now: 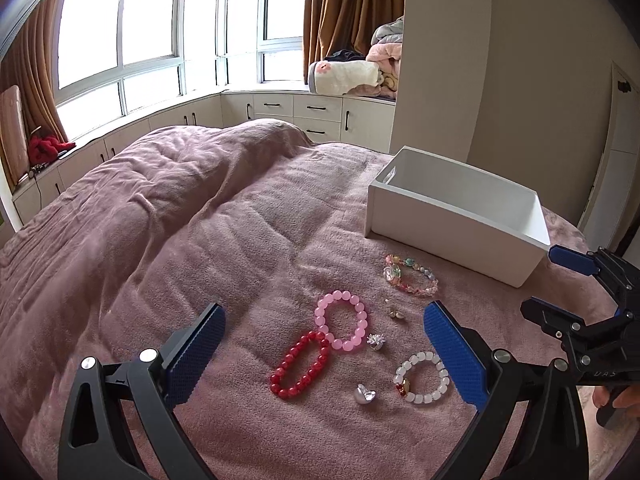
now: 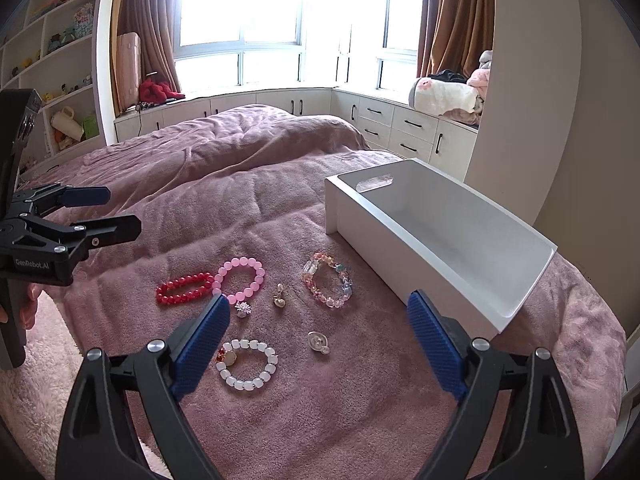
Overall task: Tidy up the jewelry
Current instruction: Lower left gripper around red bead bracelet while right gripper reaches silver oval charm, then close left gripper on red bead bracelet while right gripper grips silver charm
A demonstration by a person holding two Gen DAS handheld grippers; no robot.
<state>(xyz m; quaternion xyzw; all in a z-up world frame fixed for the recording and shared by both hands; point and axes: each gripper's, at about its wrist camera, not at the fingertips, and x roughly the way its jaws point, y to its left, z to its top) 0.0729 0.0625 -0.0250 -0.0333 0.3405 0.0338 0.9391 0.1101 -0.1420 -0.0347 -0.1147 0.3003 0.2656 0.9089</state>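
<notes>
Room: bedroom with a bay window, brown curtains and white drawers; work surface is a bed (image 1: 168,240) under a pink blanket.
Box: white box (image 1: 452,236) lies on the bed beyond the jewelry, ahead and to the right of the left fingers; its visible interior shows nothing inside, though the near floor is hidden by the wall.
Red bracelet: red bracelet (image 1: 299,365) lies between the left fingers, touching the pink one.
Pink bracelet: pink bracelet (image 1: 341,320) lies just ahead of the red, between the left fingers.
White bracelet: white bracelet (image 2: 247,364) lies just beside the right gripper's left fingertip.
Mixed bracelet: pastel bracelet (image 2: 329,279) lies ahead of the right fingers, nearest the box.
Small pieces: silver flower charm (image 1: 376,341), gold earring (image 1: 394,313) and silver heart (image 1: 365,394) lie loose among the bracelets.
Left gripper: left gripper (image 1: 324,356) hovers over the bed, fingers spread wide, holding nothing.
Right gripper: right gripper (image 2: 320,340) likewise, fingers wide apart and empty.
Progress: judged not begun; all seven visible pieces are on the blanket, none seen in the box.
Remaining: every piece has yet to be lifted and placed, presumably in the box.
</notes>
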